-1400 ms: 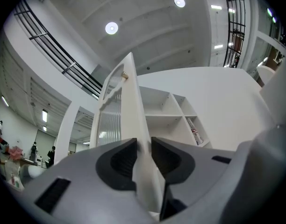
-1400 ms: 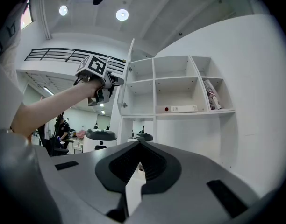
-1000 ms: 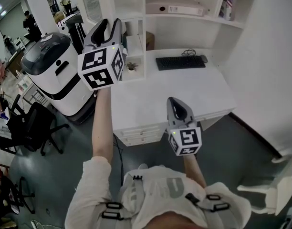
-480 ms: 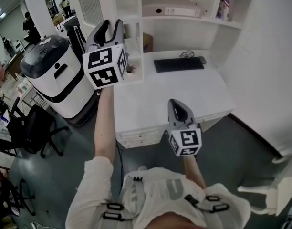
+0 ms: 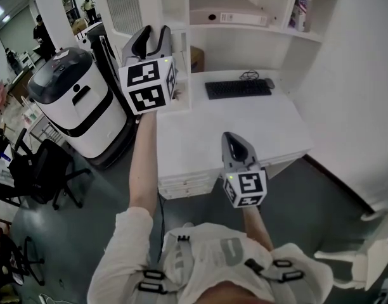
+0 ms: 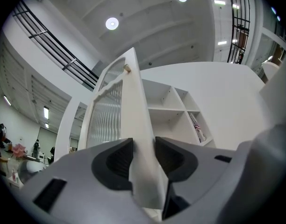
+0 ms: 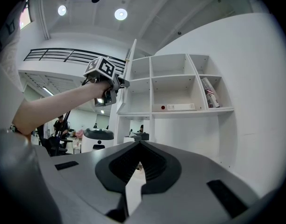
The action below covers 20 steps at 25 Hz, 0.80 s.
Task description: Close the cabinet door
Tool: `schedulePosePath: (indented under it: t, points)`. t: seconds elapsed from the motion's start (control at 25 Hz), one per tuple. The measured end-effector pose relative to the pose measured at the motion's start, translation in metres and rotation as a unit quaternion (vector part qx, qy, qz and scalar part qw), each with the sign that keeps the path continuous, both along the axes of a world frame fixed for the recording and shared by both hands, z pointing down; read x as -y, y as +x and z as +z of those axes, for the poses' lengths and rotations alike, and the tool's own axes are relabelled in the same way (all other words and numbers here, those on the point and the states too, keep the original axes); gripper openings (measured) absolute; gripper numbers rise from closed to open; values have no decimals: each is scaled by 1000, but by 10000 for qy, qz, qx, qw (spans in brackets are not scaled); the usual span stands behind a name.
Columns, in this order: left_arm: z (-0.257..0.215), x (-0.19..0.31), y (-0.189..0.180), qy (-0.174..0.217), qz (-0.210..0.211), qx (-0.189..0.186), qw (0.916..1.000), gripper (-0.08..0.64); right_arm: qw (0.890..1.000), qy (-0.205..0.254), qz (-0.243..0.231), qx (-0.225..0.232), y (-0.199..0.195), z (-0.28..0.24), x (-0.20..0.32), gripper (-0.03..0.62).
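The white cabinet door (image 6: 133, 101) with a ribbed glass panel (image 5: 125, 5) stands ajar at the left of the shelf unit (image 5: 245, 18). My left gripper (image 5: 153, 38) is raised at its lower free edge. In the left gripper view, both pads of the left gripper (image 6: 143, 150) press on the door's edge, one on each face. A small knob (image 6: 126, 69) shows higher up that edge. The right gripper view shows the left gripper (image 7: 116, 83) at the door (image 7: 130, 62). My right gripper (image 5: 235, 143) hangs lower over the desk's front edge; its jaws (image 7: 139, 164) are shut on nothing.
A white desk (image 5: 245, 119) carries a black keyboard (image 5: 237, 88); a binder (image 5: 229, 11) lies on a shelf. A white and black machine (image 5: 73, 100) and an office chair (image 5: 35, 170) stand at the left. People stand far back left.
My left gripper has moved to the right with the door's edge in it, swinging the door toward the shelf unit. The right gripper has kept still.
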<state>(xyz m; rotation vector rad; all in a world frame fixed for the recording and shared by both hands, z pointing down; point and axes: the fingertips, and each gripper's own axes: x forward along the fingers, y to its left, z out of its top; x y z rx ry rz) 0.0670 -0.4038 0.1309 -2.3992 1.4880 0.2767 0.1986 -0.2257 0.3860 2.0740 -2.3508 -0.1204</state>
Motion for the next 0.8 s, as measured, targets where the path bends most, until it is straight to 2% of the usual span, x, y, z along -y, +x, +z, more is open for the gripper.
schedulePosePath:
  t: [0.32, 0.6, 0.8]
  points:
    - [-1, 18, 19, -44, 64, 185, 9998, 149, 10000, 16, 13, -81, 3, -1, 1, 3]
    - [-2, 30, 31, -74, -42, 152, 9998, 150, 9995, -6, 299, 36, 34, 3, -4, 5]
    - [-1, 34, 36, -56, -224, 87, 9997, 150, 9997, -27, 225, 23, 52, 5, 0, 5]
